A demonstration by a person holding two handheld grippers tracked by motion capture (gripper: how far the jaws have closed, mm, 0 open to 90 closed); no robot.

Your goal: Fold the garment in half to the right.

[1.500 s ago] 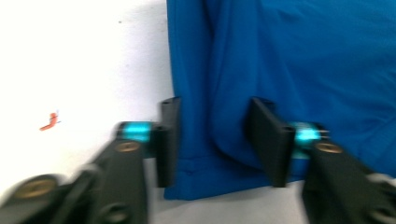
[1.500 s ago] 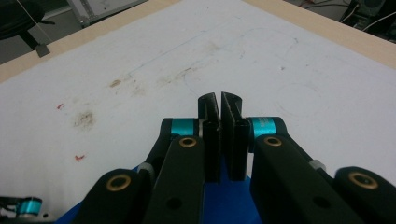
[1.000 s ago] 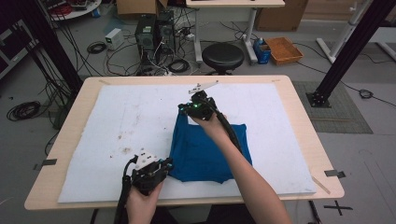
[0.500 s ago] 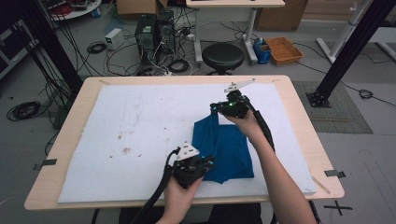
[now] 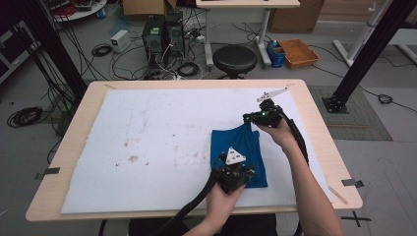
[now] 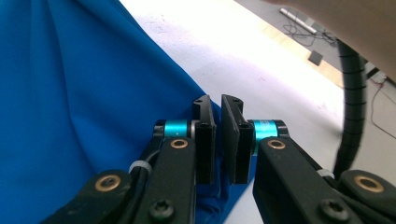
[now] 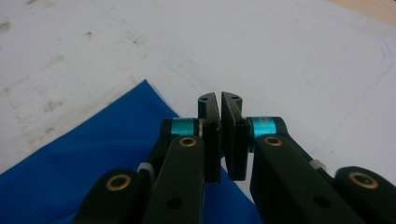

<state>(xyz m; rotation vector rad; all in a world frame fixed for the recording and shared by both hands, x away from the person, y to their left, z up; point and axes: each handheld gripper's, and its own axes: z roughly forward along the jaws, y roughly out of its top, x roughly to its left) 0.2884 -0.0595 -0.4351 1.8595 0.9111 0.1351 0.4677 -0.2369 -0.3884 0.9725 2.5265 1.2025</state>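
Observation:
A blue cloth (image 5: 243, 147) lies folded narrow on the white mat (image 5: 147, 123), right of the middle. My left gripper (image 5: 235, 165) is at the cloth's near edge. In the left gripper view, that gripper (image 6: 218, 100) has its jaws closed to a thin slit, with the blue cloth (image 6: 84, 93) under and between them. My right gripper (image 5: 249, 119) holds the cloth's far right corner. In the right gripper view, that gripper (image 7: 218, 97) is likewise pinched together over the blue cloth (image 7: 102, 154).
The mat covers most of a wooden table (image 5: 317, 132). Brown stains (image 5: 130, 158) mark the mat's left half. Beyond the far edge are a black stool (image 5: 234, 58), computer towers and loose cables on the floor.
Both grippers moved to the right across the mat and the blue cloth came with them. The cloth now looks narrower and sits farther right.

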